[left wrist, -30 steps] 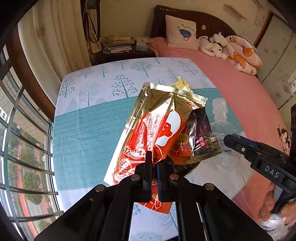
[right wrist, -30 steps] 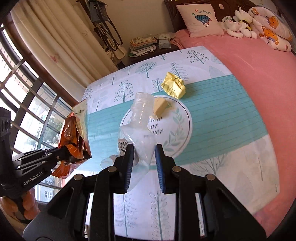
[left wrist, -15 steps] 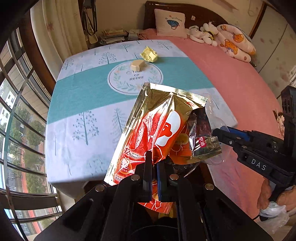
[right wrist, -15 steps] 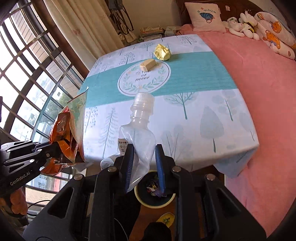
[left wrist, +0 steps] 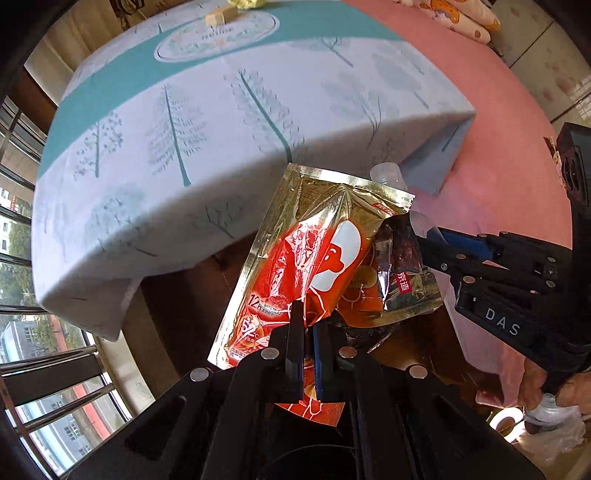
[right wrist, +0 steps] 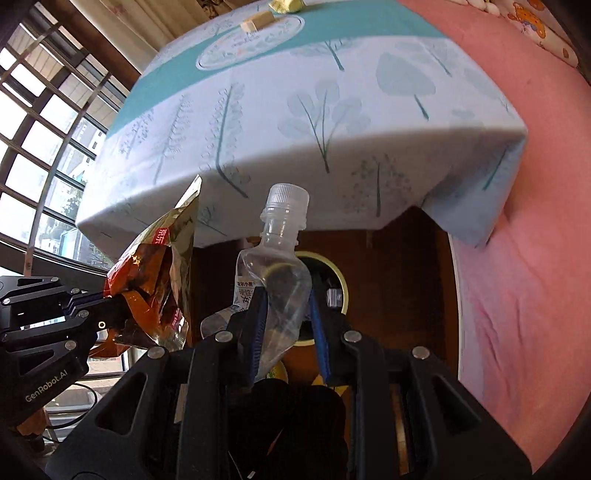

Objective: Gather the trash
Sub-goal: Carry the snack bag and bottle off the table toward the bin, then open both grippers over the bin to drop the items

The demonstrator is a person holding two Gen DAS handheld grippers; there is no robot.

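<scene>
My left gripper [left wrist: 308, 325] is shut on a red and gold snack bag [left wrist: 314, 258], held below the table's front edge. The bag and left gripper also show in the right wrist view [right wrist: 159, 288] at the left. My right gripper [right wrist: 286, 299] is shut on a crushed clear plastic bottle [right wrist: 277, 273] with its cap up. A round trash bin [right wrist: 341, 280] with a pale rim stands on the floor under the table, just beyond the bottle. The right gripper [left wrist: 436, 240] shows in the left wrist view at the right, with the bottle's cap [left wrist: 386, 173] behind the bag.
The table has a blue and white tree-print cloth [right wrist: 295, 110]. A tan block [right wrist: 256, 24] and a crumpled yellow wrapper [right wrist: 286, 4] lie at its far side. A pink bed [right wrist: 535, 184] is at the right. Window bars [left wrist: 55, 387] are at the left.
Both grippers have dropped from above the table to below its front edge, still holding the bag and the bottle. The trash bin under the table has come closer.
</scene>
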